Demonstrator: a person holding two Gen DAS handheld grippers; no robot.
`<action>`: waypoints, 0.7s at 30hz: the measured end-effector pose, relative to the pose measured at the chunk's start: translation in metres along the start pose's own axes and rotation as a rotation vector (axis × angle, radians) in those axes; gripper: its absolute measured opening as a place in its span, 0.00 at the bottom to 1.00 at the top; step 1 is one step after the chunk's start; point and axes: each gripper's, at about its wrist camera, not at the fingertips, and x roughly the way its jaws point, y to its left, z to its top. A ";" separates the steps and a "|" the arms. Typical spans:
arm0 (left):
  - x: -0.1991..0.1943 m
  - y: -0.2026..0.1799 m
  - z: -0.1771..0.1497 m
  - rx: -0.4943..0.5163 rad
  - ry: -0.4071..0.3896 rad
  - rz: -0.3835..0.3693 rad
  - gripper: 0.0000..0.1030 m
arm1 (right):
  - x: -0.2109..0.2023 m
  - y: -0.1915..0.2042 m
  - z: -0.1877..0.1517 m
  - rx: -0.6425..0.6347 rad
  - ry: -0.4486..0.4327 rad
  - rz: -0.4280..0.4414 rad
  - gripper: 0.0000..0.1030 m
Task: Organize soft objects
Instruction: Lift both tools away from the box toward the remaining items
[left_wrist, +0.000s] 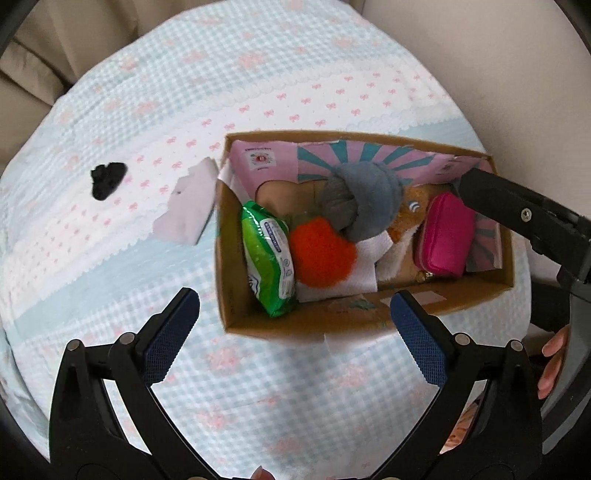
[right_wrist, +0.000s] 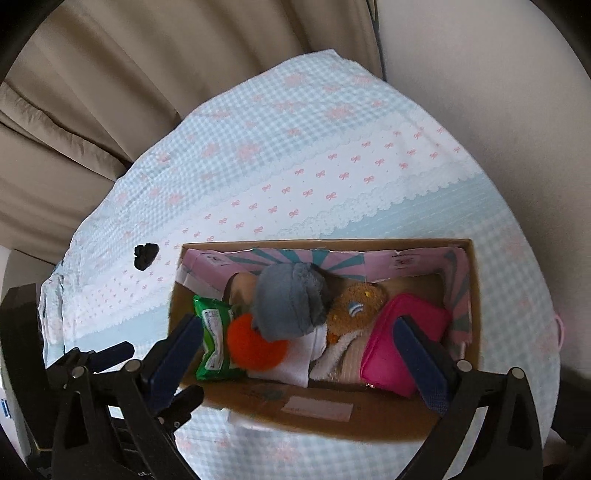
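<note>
A cardboard box (left_wrist: 236, 314) (right_wrist: 332, 421) stands on the checked cloth. In it lie a green wipes pack (left_wrist: 267, 254) (right_wrist: 212, 339), an orange pompom (left_wrist: 321, 251) (right_wrist: 255, 345), a grey knotted plush (left_wrist: 364, 201) (right_wrist: 288, 301), a brown plush (right_wrist: 356, 306), white cloth (left_wrist: 354, 277) and a pink pouch (left_wrist: 445, 236) (right_wrist: 388, 350). A black fluffy piece (left_wrist: 107, 179) (right_wrist: 146, 255) and a white sponge (left_wrist: 188, 205) lie on the cloth left of the box. My left gripper (left_wrist: 295, 317) is open and empty at the box's near wall. My right gripper (right_wrist: 299, 350) is open and empty above the box.
The table wears a blue checked cloth with pink bows (left_wrist: 258, 74) (right_wrist: 295, 147). Beige curtains (right_wrist: 92, 92) hang behind it and a pale wall (right_wrist: 498, 92) is at the right. The right gripper's arm (left_wrist: 517, 210) reaches over the box's right end.
</note>
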 end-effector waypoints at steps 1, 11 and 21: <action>-0.006 0.001 -0.002 0.000 -0.008 -0.004 1.00 | -0.006 0.003 -0.002 -0.004 -0.007 -0.006 0.99; -0.109 0.026 -0.042 0.062 -0.169 -0.059 1.00 | -0.107 0.064 -0.035 -0.054 -0.161 -0.087 0.99; -0.191 0.105 -0.099 0.048 -0.310 -0.103 1.00 | -0.190 0.151 -0.091 -0.061 -0.329 -0.176 0.99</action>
